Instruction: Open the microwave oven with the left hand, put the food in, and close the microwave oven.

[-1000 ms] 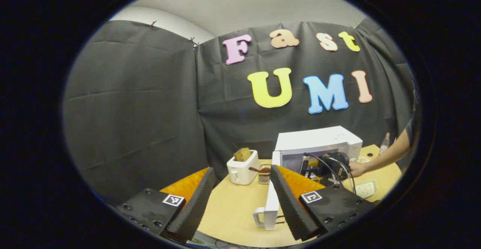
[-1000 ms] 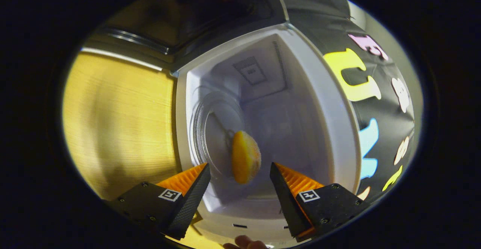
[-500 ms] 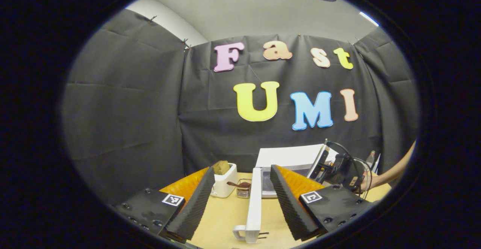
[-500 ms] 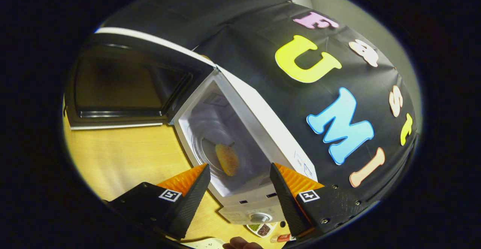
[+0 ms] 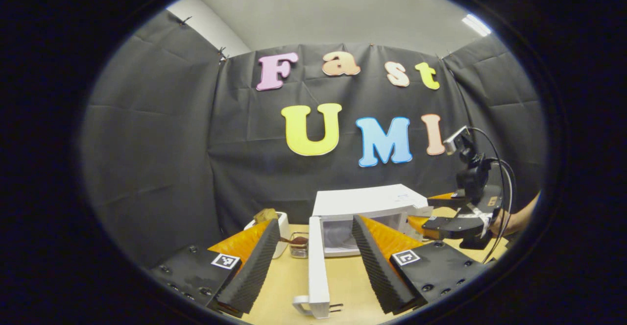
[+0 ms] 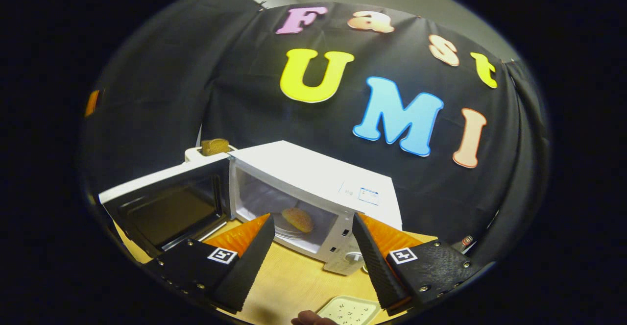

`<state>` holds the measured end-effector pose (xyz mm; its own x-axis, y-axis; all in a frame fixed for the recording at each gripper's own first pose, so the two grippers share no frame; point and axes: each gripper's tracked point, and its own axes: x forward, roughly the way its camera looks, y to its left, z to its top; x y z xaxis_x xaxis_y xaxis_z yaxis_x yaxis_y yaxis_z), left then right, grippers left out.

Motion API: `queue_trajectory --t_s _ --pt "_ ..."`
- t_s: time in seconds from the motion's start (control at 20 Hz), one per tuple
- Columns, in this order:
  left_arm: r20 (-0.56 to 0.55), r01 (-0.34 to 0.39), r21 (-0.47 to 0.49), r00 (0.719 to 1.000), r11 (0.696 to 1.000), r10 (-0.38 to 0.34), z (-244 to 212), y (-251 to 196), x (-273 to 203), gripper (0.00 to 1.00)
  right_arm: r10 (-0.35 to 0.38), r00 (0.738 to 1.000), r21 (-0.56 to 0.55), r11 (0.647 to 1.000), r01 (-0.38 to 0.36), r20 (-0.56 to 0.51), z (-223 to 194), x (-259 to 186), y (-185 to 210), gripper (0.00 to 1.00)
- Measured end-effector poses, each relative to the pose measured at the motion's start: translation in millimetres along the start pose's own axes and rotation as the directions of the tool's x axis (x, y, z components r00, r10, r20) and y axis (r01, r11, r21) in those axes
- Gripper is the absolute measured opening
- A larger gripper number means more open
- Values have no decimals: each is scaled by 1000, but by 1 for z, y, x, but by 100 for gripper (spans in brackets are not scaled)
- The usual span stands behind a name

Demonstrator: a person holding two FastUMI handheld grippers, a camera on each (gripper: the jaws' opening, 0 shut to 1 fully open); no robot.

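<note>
the food (image 6: 297, 219), a golden bun, sits on the plate inside the microwave (image 6: 313, 187), whose door (image 6: 164, 207) stands swung wide open. the right gripper (image 6: 311, 259) hovers out front, jaws spread wide and empty. the left gripper (image 5: 313, 261) is likewise wide apart, empty, flanking the door's edge without touching it.

The microwave oven (image 6: 313, 178) has a smooth white casing with a slight sheen, and its open door (image 6: 166, 207) carries a dark glossy pane. The table (image 6: 294, 276) shows pale matt wood grain. The bun (image 6: 297, 219) inside looks rough-crusted, while the toaster (image 5: 280, 227) is smooth white plastic.
</note>
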<state>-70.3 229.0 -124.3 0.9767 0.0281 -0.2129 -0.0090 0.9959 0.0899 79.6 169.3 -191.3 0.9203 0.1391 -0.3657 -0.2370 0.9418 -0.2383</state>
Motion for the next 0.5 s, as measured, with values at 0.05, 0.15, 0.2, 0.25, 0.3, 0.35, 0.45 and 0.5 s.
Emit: queue_trajectory --t_s 0.05,0.15,0.2,0.25,0.3,0.35,0.45,0.5 --pt "0 13 1 1000 1000 -13 0 0 3 100 -11 1000 36 999 10 7 6 -7 -5 97" --pt "3 35 1 999 999 -35 0 1 6 100 -41 998 85 996 38 41 17 -23 -16 97" --pt "9 40 2 999 999 -40 0 1 7 100 -59 996 97 994 52 64 26 -31 -21 97" --pt "15 44 1 999 999 -44 1 4 8 100 -72 994 110 992 63 85 34 -40 -25 97" --pt "14 49 -1 999 999 -49 -1 6 7 100 -85 991 116 991 73 103 40 -49 -28 97" --pt "4 54 -3 999 999 -54 -5 8 6 87 -94 988 118 990 79 120 48 -58 -31 97" --pt "-18 47 -18 999 999 -48 -17 19 5 61 -111 982 144 986 88 153 61 -75 -36 97" --pt "-22 12 -22 1000 1000 -12 -21 31 5 48 -114 980 163 983 87 163 66 -81 -37 97"
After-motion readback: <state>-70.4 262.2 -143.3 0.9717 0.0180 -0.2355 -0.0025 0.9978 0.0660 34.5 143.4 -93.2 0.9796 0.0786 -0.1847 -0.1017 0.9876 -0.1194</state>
